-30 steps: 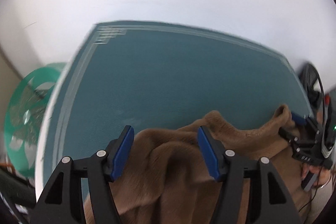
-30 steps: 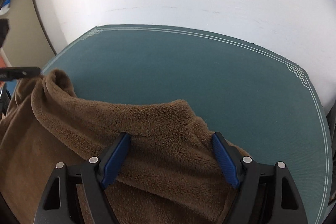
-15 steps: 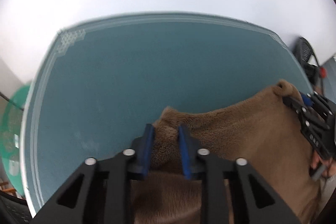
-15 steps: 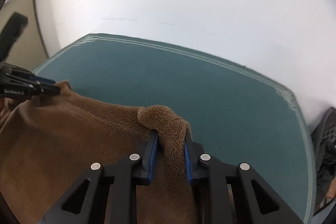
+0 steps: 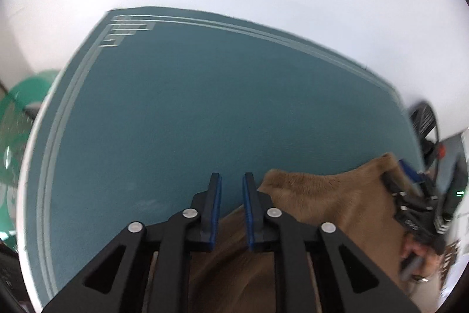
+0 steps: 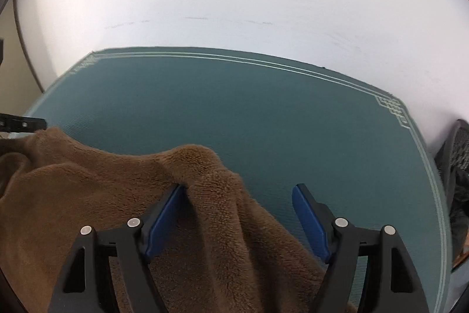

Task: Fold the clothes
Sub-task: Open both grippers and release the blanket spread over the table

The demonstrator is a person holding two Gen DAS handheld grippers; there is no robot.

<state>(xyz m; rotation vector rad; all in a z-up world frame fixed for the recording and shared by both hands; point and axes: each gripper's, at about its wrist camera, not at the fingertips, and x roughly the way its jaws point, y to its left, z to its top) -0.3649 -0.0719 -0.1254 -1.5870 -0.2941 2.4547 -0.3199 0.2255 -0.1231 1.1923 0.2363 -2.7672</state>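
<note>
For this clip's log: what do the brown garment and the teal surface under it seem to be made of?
The brown garment looks like fleece or plush: a fuzzy, matte nap with soft, rounded folds. The teal surface looks like a thin mat, perhaps fabric or rubber: flat and matte, with faint fine lines across it and pale border lines that look printed. Its exact material is unclear.

Right hand-held gripper opened, apparently releasing the fleece.

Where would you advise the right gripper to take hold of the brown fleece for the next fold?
Probably the raised ridge of the fleece, just ahead of the open right gripper. It stands up off the mat as a hump, so come straight forward and slightly left, one finger on each side, then close.
</note>
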